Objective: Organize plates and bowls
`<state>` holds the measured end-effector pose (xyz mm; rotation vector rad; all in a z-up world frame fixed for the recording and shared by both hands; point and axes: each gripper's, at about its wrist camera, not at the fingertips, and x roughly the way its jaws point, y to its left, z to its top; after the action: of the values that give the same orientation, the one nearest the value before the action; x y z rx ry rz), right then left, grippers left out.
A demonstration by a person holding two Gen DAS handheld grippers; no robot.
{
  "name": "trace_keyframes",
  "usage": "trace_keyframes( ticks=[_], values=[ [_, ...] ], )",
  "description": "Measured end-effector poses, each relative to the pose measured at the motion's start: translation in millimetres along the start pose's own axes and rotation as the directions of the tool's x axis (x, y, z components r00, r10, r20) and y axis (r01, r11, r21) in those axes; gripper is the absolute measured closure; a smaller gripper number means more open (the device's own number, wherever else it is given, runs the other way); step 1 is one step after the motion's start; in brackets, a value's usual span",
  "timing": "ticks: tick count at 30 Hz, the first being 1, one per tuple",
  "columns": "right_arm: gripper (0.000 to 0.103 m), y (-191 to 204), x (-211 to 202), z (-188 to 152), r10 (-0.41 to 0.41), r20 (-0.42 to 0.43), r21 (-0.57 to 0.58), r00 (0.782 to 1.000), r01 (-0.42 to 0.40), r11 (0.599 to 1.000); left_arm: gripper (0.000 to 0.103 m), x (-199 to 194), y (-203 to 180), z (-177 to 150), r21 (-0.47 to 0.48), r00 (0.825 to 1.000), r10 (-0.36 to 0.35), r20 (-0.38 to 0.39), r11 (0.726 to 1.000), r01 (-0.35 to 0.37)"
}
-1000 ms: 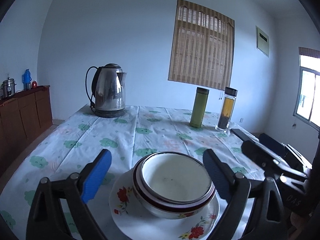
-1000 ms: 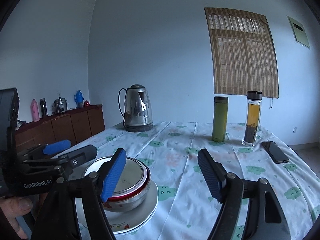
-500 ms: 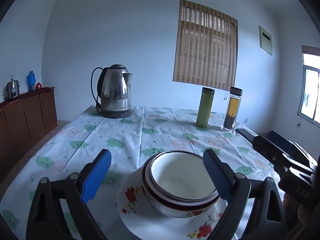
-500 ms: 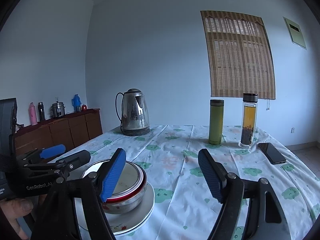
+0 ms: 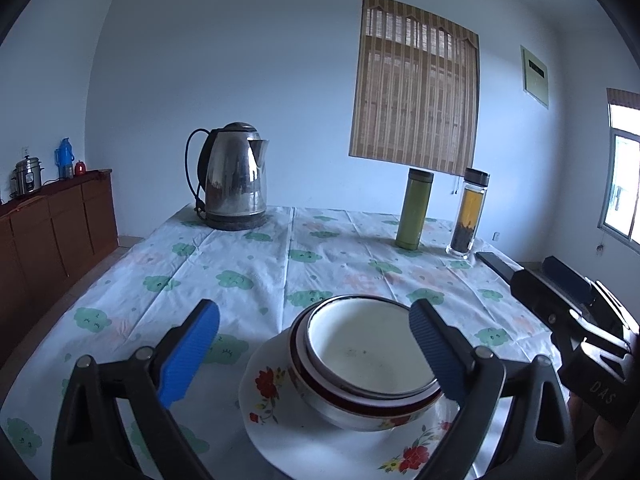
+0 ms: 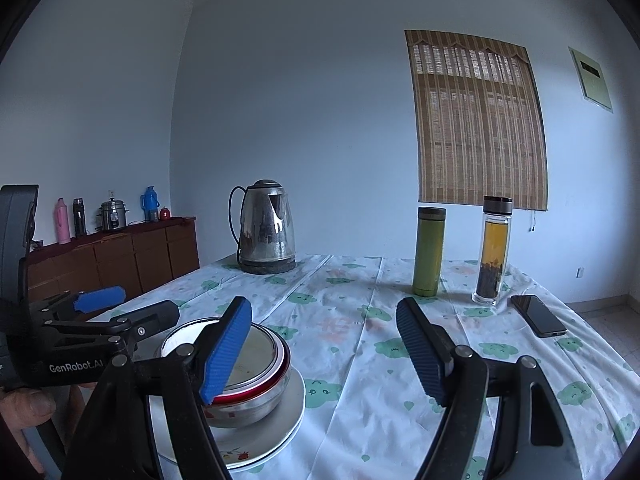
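Bowls (image 5: 370,364) nested on plate (image 5: 280,436), stacking looks done; left gripper (image 5: 314,350) wide at twelve o'clock, right gripper (image 6: 324,354) wide, empty; next, withdraw.

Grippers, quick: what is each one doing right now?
Left gripper: open, holding nothing; the stacked bowls sit ahead between its fingers.
Right gripper: open, holding nothing.

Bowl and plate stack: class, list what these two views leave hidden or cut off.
- Left wrist view: the plate's near rim, cut by the bottom edge and the left claw.
- Right wrist view: the bowl's left side, behind a blue finger.
- Both views: how many bowls are nested, unclear.
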<state>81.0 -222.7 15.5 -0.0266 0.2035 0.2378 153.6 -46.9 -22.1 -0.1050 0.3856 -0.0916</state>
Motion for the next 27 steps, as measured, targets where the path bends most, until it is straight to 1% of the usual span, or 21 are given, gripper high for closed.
trace_keyframes(
  ticks=[15, 18, 27],
  values=[
    [0.026, 5, -2, 0, 0.007, 0.008, -0.020, 1.000, -0.007, 1.000, 0.004, -1, 2, -1, -0.007, 1.000, 0.003, -0.005, 1.000, -0.003],
    [0.026, 6, -2, 0, 0.005, 0.010, -0.027, 1.000, -0.004, 1.000, 0.000, -1, 3, 0, -0.012, 1.000, 0.006, -0.010, 1.000, -0.006],
    [0.026, 10, -1, -1, 0.003, 0.016, -0.042, 1.000, -0.003, 0.999, 0.000, -2, 4, 2, -0.009, 1.000, 0.022, -0.017, 1.000, -0.022]
  ],
)
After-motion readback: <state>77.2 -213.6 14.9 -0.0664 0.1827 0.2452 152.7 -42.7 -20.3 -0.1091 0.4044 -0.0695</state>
